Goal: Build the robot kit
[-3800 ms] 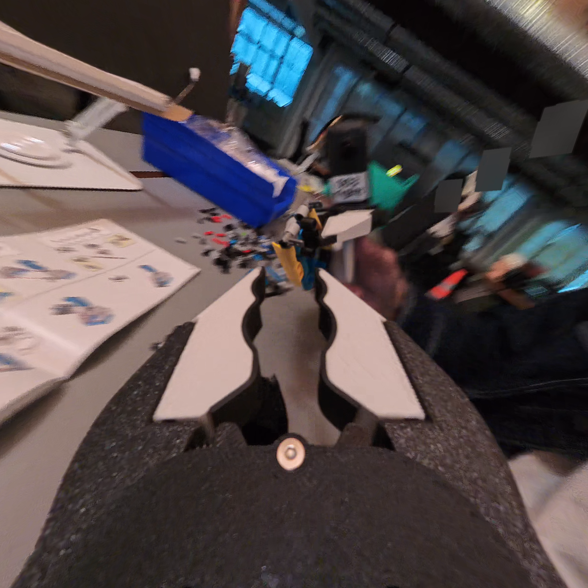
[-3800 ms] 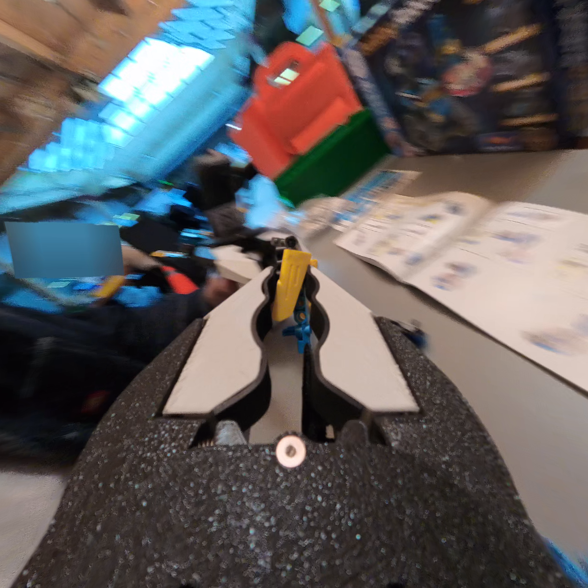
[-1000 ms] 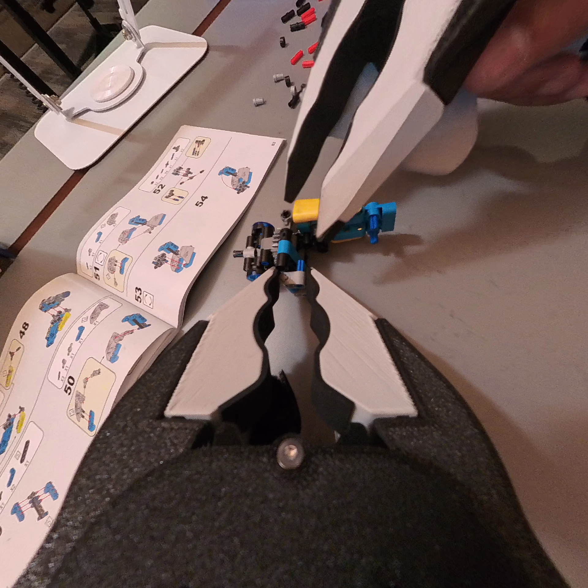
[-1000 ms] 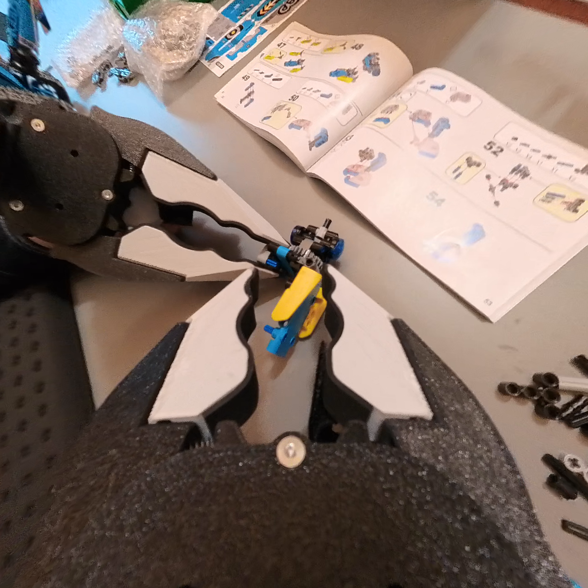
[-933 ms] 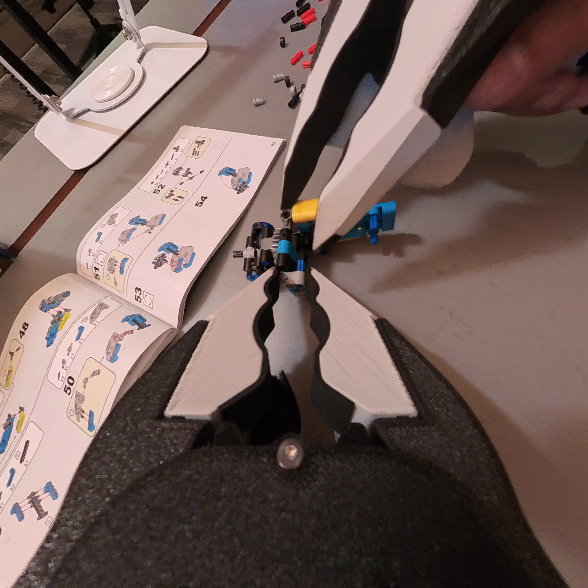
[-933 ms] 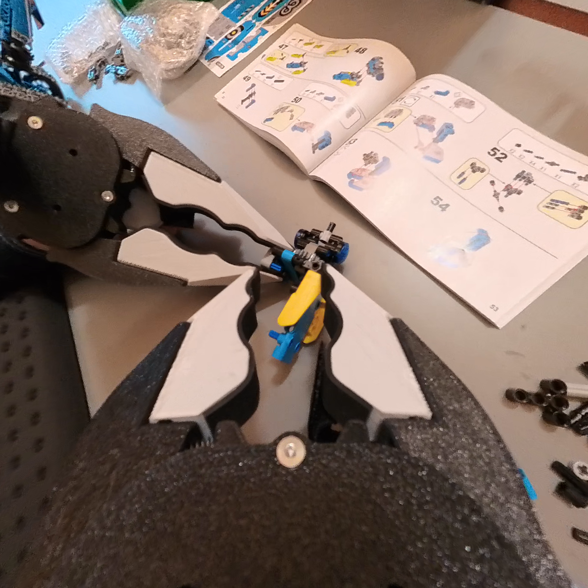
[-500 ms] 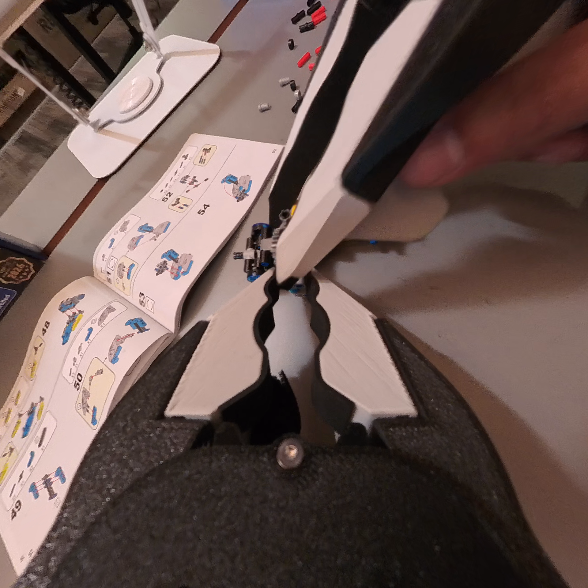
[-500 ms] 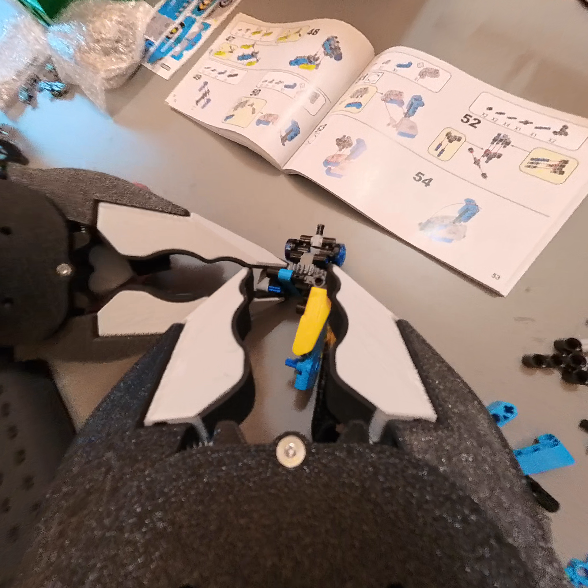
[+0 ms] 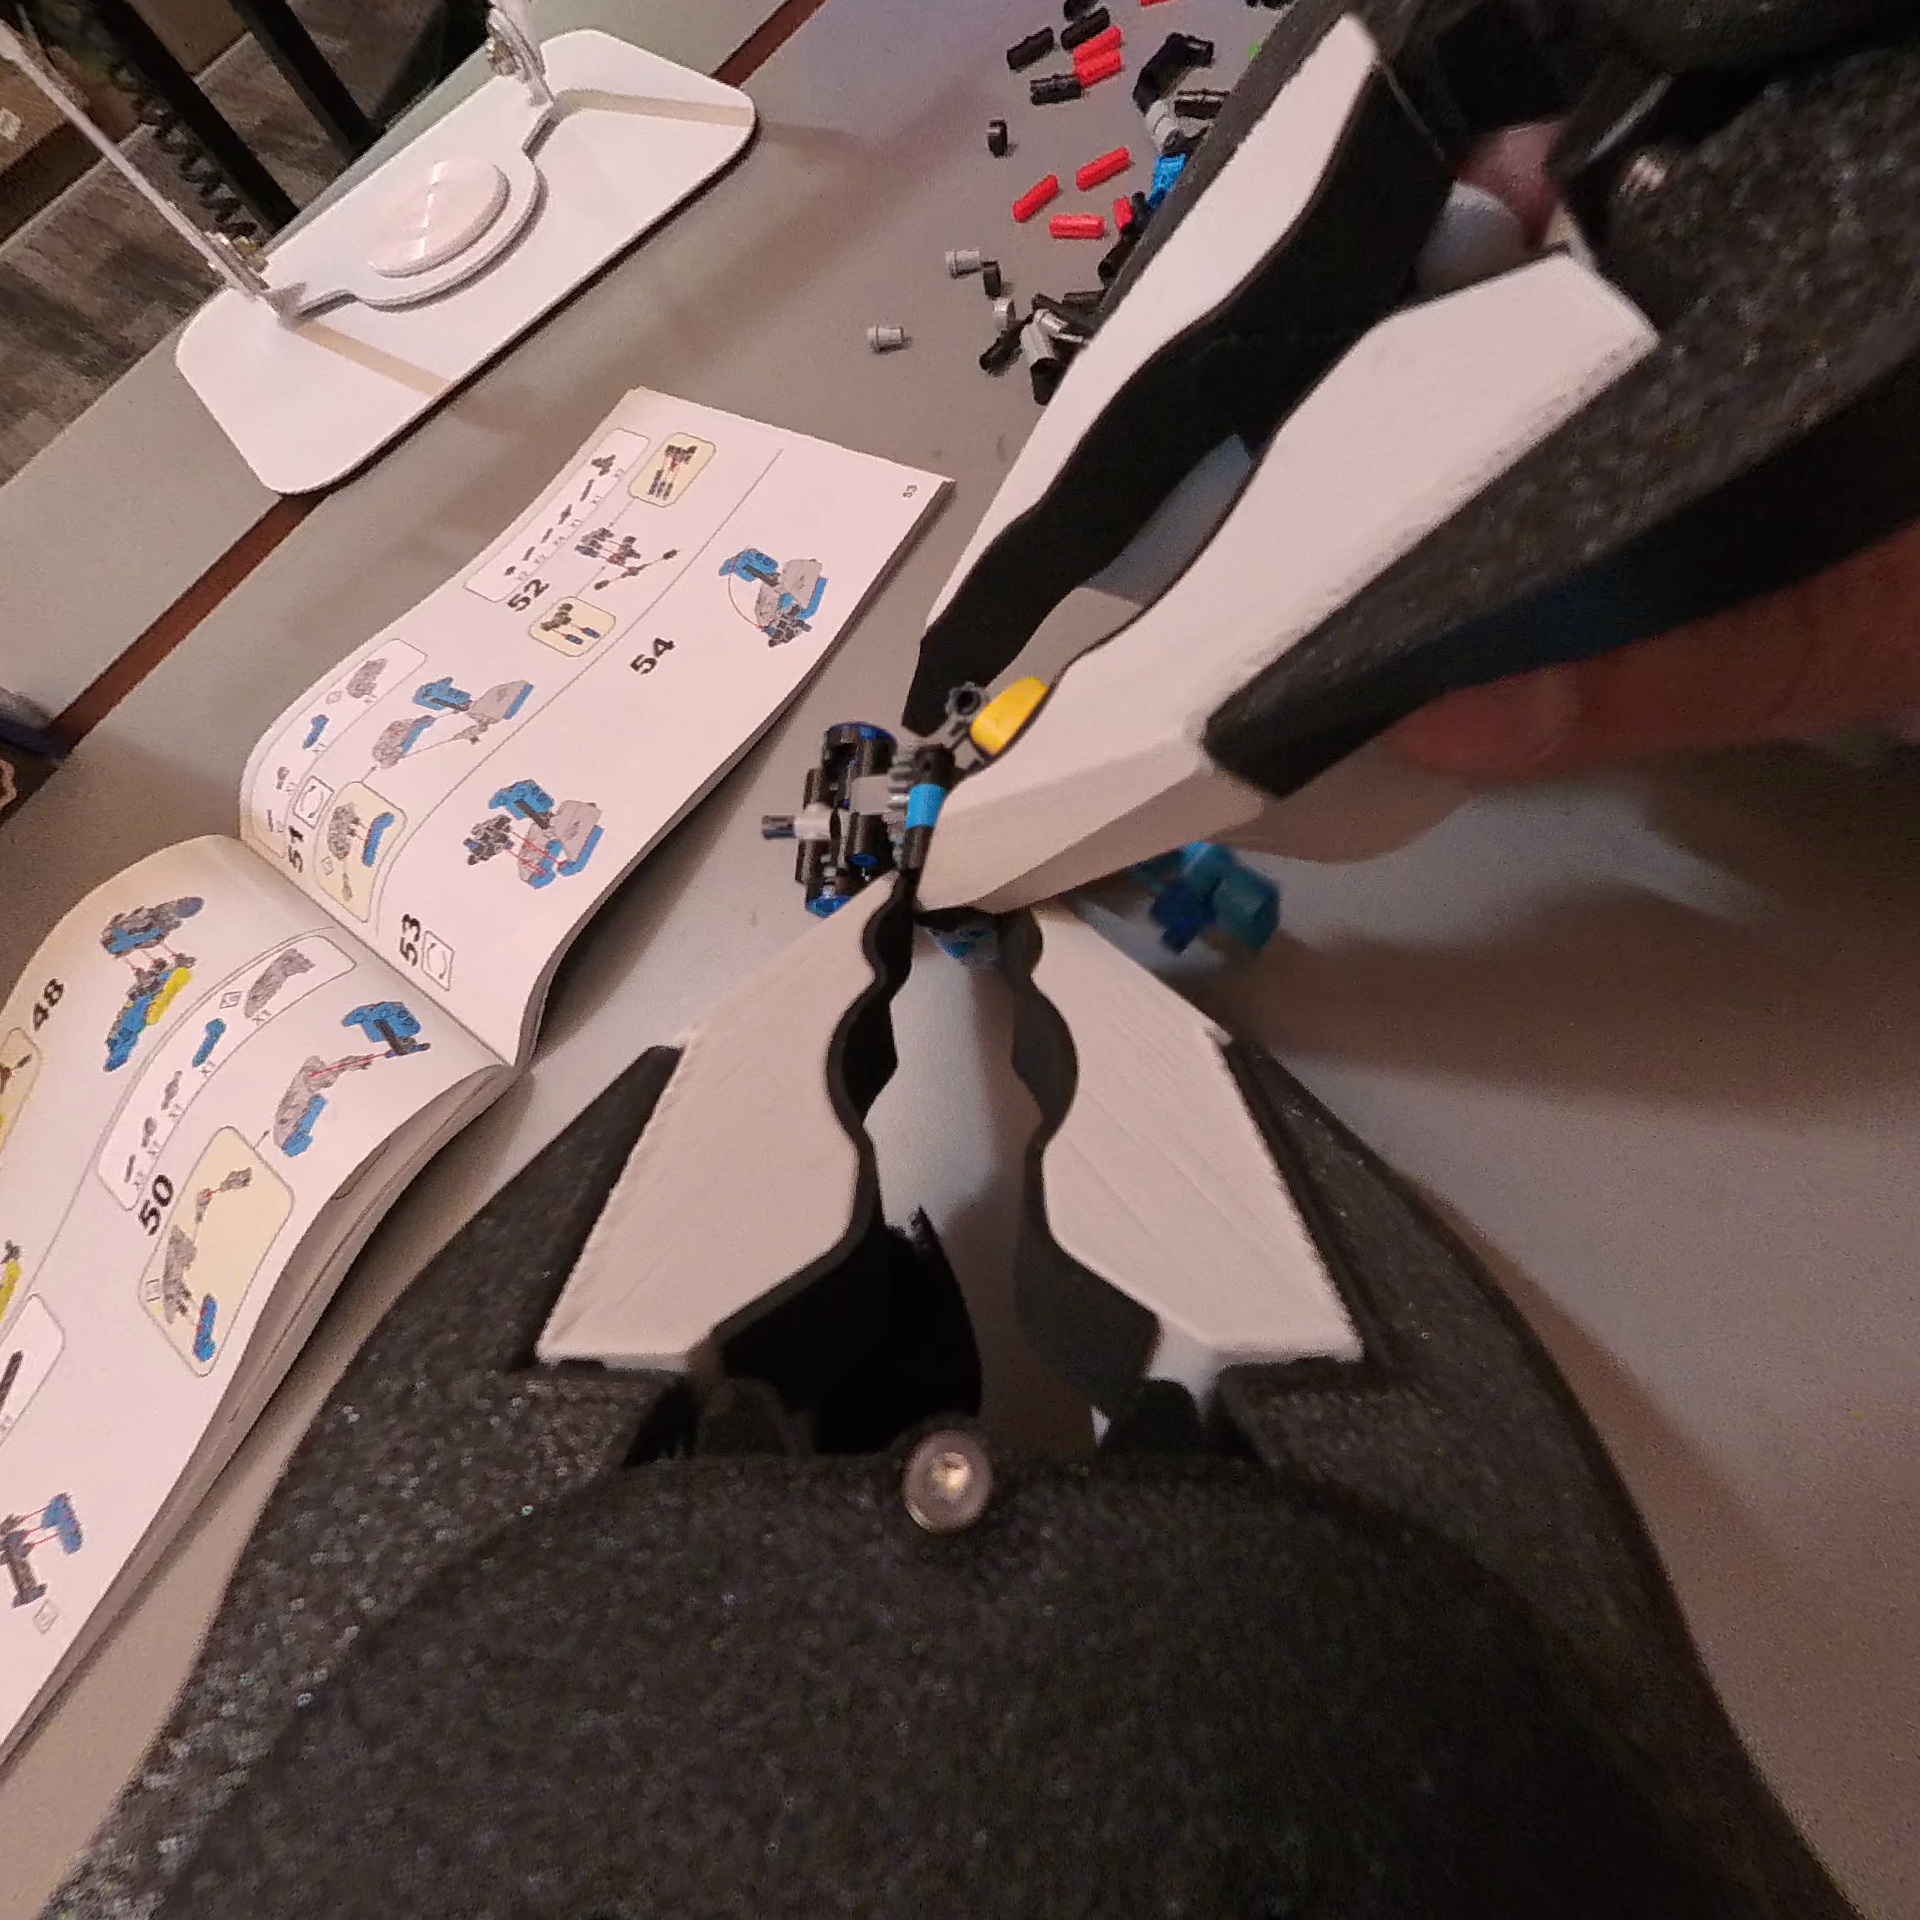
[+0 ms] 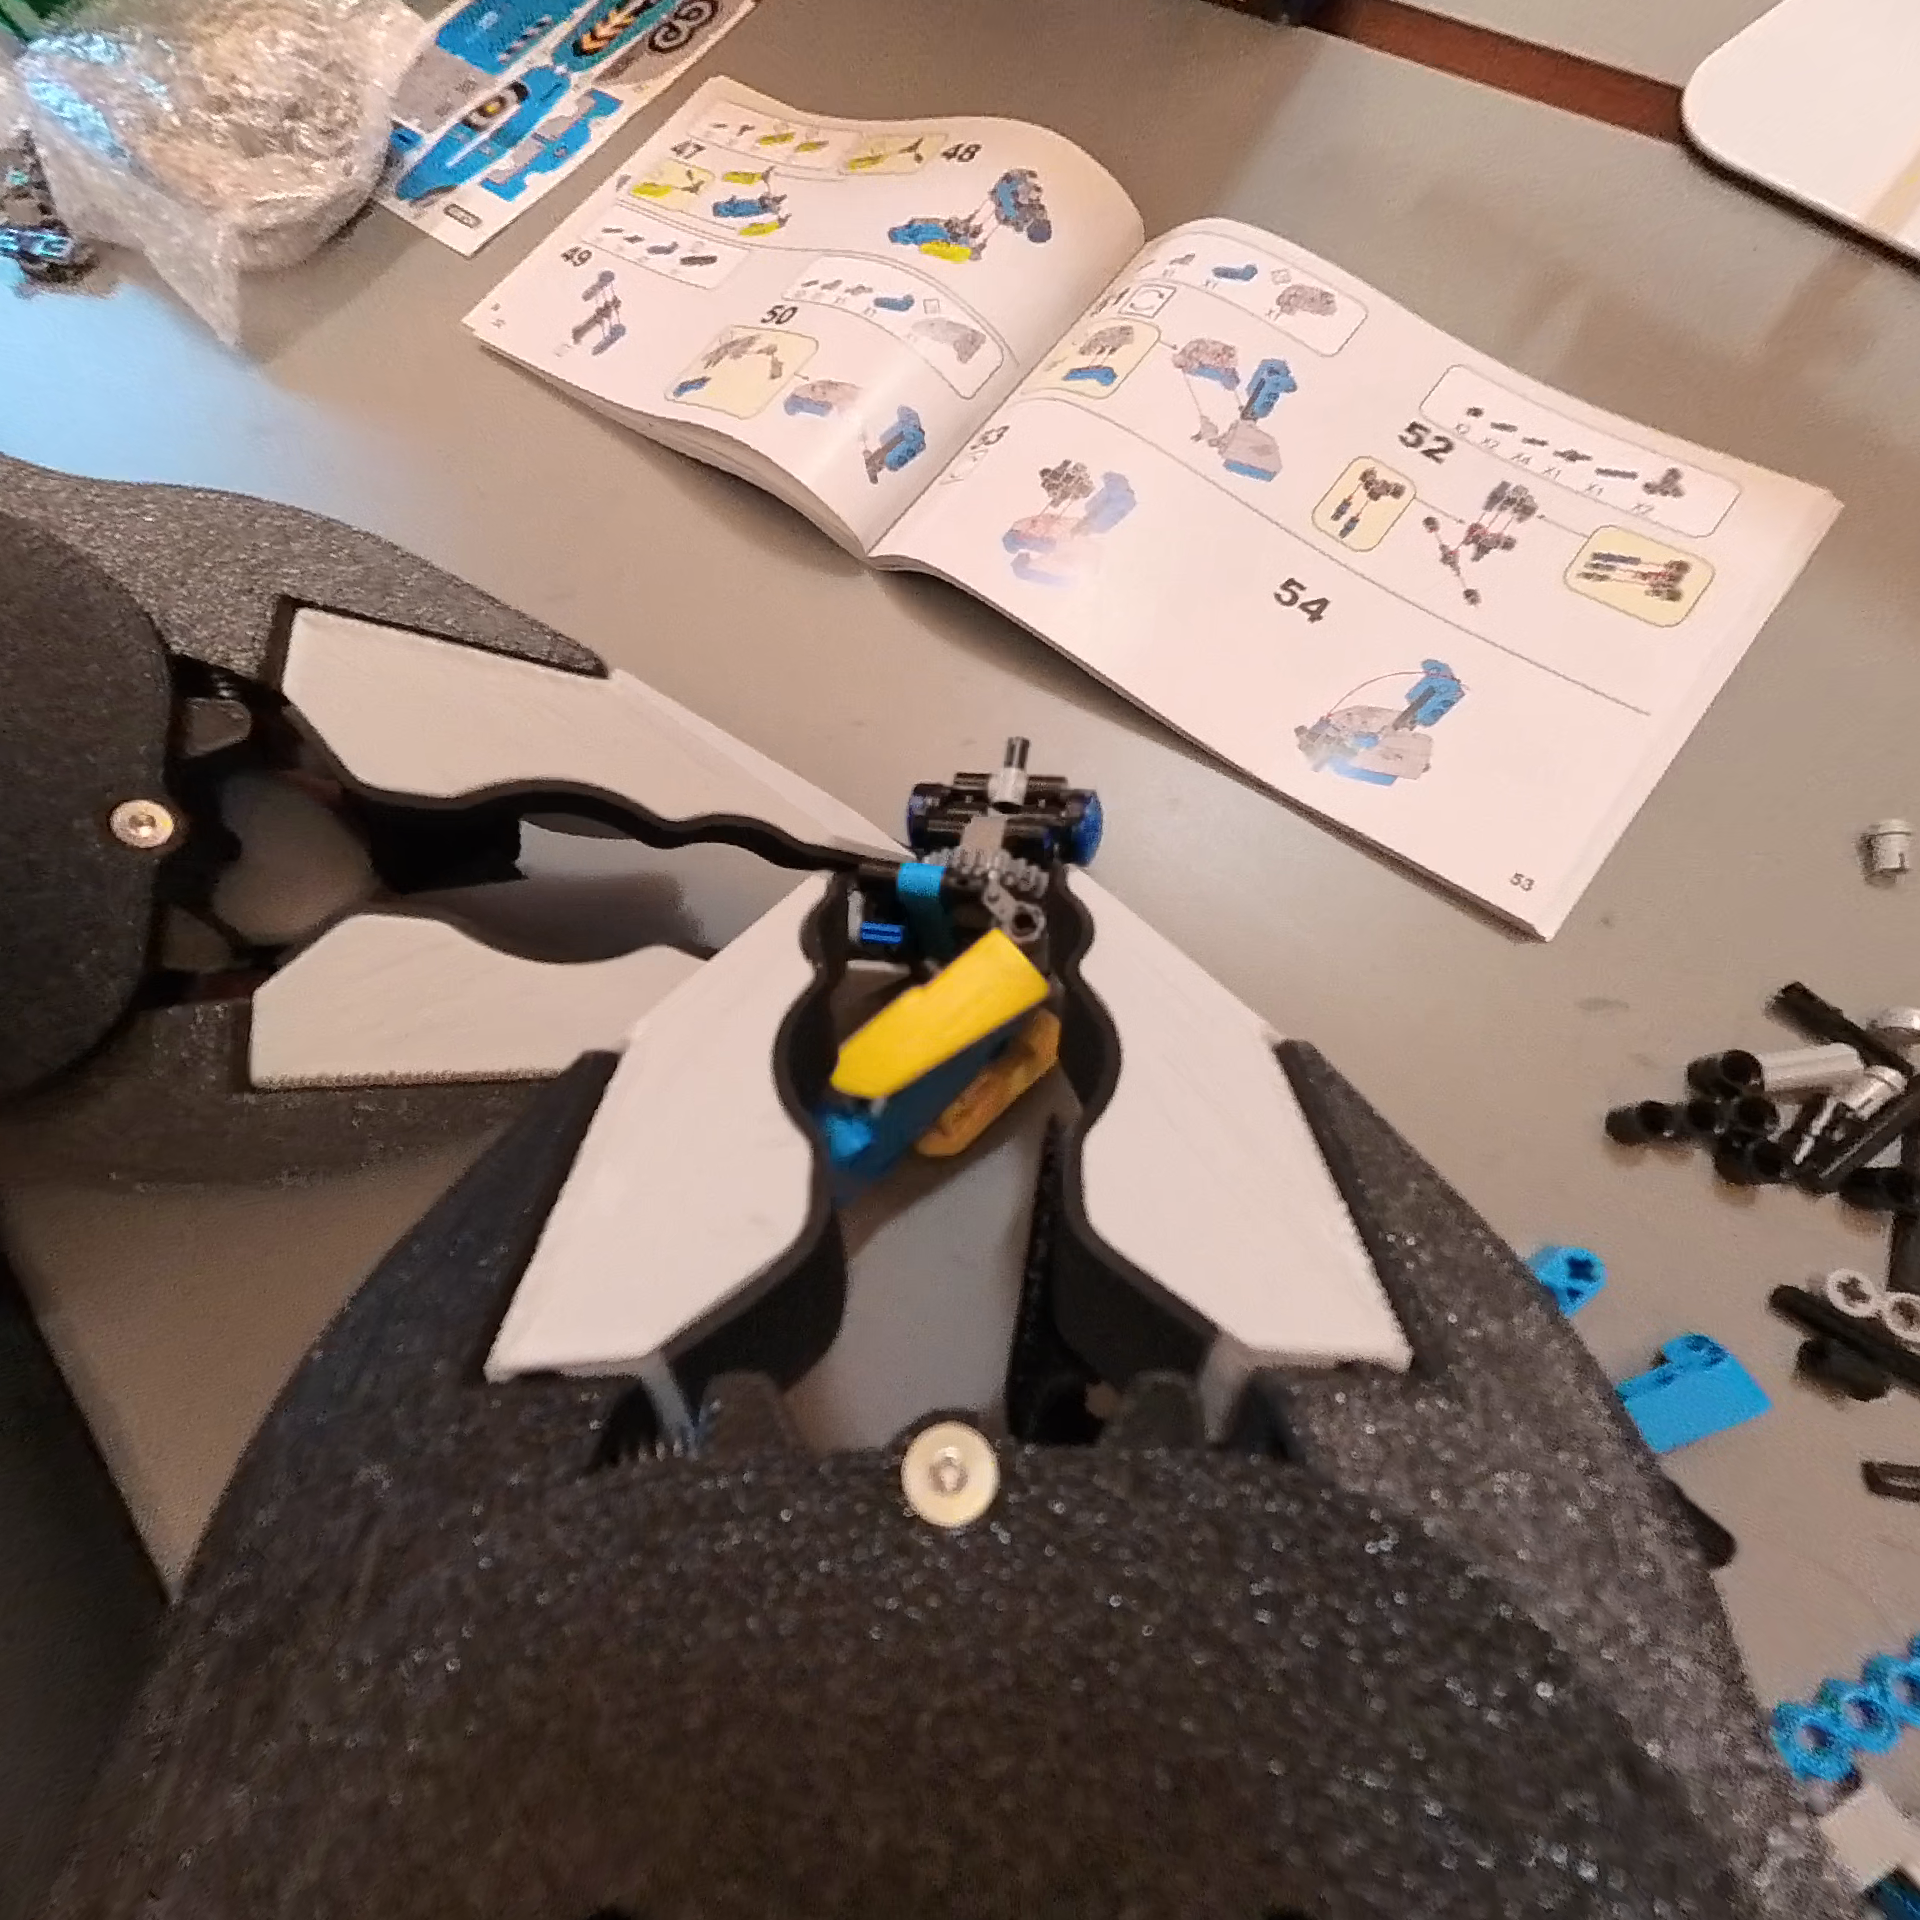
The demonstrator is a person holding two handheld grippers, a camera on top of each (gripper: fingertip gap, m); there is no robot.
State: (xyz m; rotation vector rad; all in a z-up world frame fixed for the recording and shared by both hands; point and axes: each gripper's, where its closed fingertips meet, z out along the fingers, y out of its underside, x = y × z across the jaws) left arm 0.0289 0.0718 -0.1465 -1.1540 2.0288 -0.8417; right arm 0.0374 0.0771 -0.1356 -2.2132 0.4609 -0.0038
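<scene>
A small toy-brick model (image 9: 862,821) of black, blue and grey parts with a yellow panel (image 10: 935,1023) is held just above the grey table (image 9: 1558,1143). My left gripper (image 9: 961,920) is shut on the model's near end. My right gripper (image 10: 956,894) is shut around the model's body, with the yellow panel lying between its fingers. In the left wrist view the right gripper (image 9: 923,805) comes in from the upper right, with a hand (image 9: 1558,707) behind it. In the right wrist view the left gripper's fingers (image 10: 468,717) come in from the left.
An open instruction booklet (image 9: 520,727) lies left of the model; it also shows in the right wrist view (image 10: 1247,520). Loose black, red and grey pieces (image 9: 1070,208) lie beyond. A white stand base (image 9: 447,239) sits far left. Blue pieces (image 10: 1694,1392) and a plastic bag (image 10: 208,135) lie nearby. The grippers are tip to tip, or close to it.
Both grippers came down from mid-air to the table with the model. In the last second the right gripper swung lower and flatter, and the yellow panel turned between its fingers.
</scene>
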